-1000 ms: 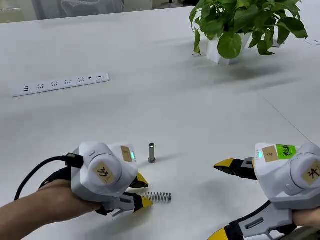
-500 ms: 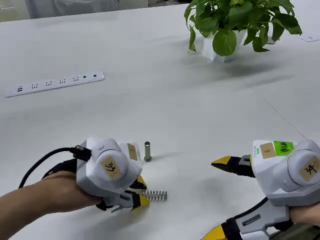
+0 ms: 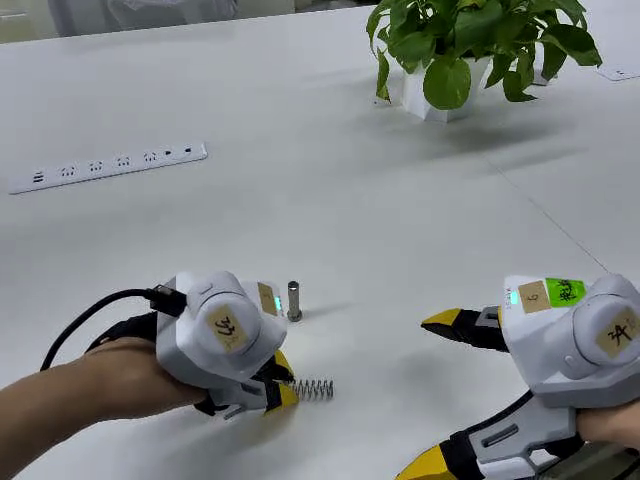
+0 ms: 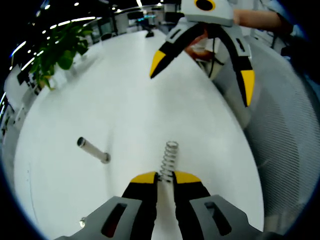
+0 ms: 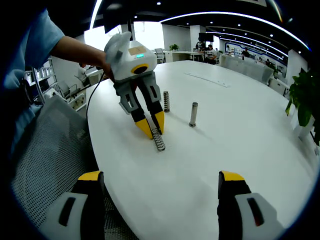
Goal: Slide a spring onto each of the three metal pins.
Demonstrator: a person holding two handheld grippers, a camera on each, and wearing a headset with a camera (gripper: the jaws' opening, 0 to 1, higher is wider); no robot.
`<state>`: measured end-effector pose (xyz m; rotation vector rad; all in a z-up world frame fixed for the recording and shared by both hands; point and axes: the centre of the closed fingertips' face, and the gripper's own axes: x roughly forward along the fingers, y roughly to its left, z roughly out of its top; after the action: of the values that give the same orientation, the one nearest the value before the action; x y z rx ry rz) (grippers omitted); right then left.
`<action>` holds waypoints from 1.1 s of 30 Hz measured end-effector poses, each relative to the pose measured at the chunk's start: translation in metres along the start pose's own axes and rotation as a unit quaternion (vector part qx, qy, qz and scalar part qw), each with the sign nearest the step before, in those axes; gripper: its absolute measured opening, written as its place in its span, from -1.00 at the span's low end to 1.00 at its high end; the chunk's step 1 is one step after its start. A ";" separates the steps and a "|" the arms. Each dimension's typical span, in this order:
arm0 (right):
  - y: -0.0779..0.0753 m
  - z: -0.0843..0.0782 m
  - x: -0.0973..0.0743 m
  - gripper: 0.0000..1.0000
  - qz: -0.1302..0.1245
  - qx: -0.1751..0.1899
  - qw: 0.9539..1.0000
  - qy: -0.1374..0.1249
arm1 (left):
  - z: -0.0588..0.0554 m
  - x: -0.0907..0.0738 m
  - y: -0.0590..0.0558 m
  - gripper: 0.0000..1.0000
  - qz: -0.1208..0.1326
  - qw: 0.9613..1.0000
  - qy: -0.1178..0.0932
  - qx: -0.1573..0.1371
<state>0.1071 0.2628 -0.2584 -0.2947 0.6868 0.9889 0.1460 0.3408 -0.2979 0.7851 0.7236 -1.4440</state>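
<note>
Spring: its near end is hidden between the yellow tips of your left gripper, clamped on it. It lies flat on the table, long axis pointing toward your right gripper, jaws spread wide. A pin stands upright beside it.

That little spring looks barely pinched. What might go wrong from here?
1. The left gripper pinches the spring only at its near end, while the rest lies on the table. It may droop, twist or pop out when lifted.
2. The pin stands upright and seems unsupported. A nudge from the spring or a jaw could tip it, and the right gripper is open and apart from it, not steadying it.
</note>
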 end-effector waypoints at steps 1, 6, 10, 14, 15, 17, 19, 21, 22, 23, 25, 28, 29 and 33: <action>0.000 0.000 0.000 0.91 0.000 0.001 1.000 0.000 | 0.000 0.000 0.000 -0.76 0.001 1.000 0.001 0.000; 0.003 -0.001 0.001 0.91 0.003 0.002 1.000 0.000 | -0.001 -0.001 -0.002 -0.78 0.000 1.000 0.010 -0.008; 0.005 -0.001 0.002 0.91 0.004 0.003 1.000 0.000 | -0.001 -0.001 -0.002 -0.79 0.008 1.000 0.014 -0.010; 0.007 0.000 0.003 0.91 0.006 0.003 1.000 -0.001 | -0.001 -0.001 -0.002 -0.79 0.014 1.000 0.013 -0.014; 0.007 0.000 0.003 0.91 0.006 0.003 1.000 -0.001 | -0.001 -0.001 -0.002 -0.80 0.017 1.000 0.010 -0.016; 0.007 0.001 0.002 0.90 0.005 0.003 1.000 -0.002 | -0.001 -0.002 -0.001 -0.80 0.023 0.999 0.000 -0.032; 0.006 0.002 0.002 0.90 0.005 0.002 1.000 -0.003 | -0.002 -0.002 -0.001 -0.80 0.031 0.998 -0.014 -0.046; 0.006 0.003 0.001 0.90 0.004 0.002 1.000 -0.003 | -0.003 -0.003 -0.001 -0.80 0.034 0.997 -0.023 -0.059; 0.005 0.003 0.002 0.90 0.004 0.004 1.000 -0.004 | -0.003 -0.005 -0.001 -0.80 0.039 0.997 -0.029 -0.066; 0.005 0.004 0.002 0.90 0.004 0.004 1.000 -0.005 | -0.004 -0.006 -0.001 -0.80 0.042 0.996 -0.032 -0.070; 0.005 0.005 0.003 0.90 0.004 0.003 1.000 -0.005 | -0.004 -0.009 -0.001 -0.80 0.048 0.995 -0.043 -0.082; 0.007 0.008 0.004 0.89 0.007 0.000 1.000 -0.005 | -0.004 -0.016 0.001 -0.80 0.062 0.990 -0.062 -0.106; 0.008 0.009 0.005 0.89 0.008 -0.002 1.000 -0.006 | -0.004 -0.019 0.000 -0.80 0.067 0.988 -0.073 -0.119; 0.011 0.013 0.007 0.88 0.013 -0.007 1.000 -0.005 | -0.006 -0.029 -0.004 -0.80 0.080 0.983 -0.093 -0.140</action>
<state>0.1057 0.2796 -0.2521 -0.2941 0.6751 1.0191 0.1415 0.3624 -0.2770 0.4738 0.6851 -1.2190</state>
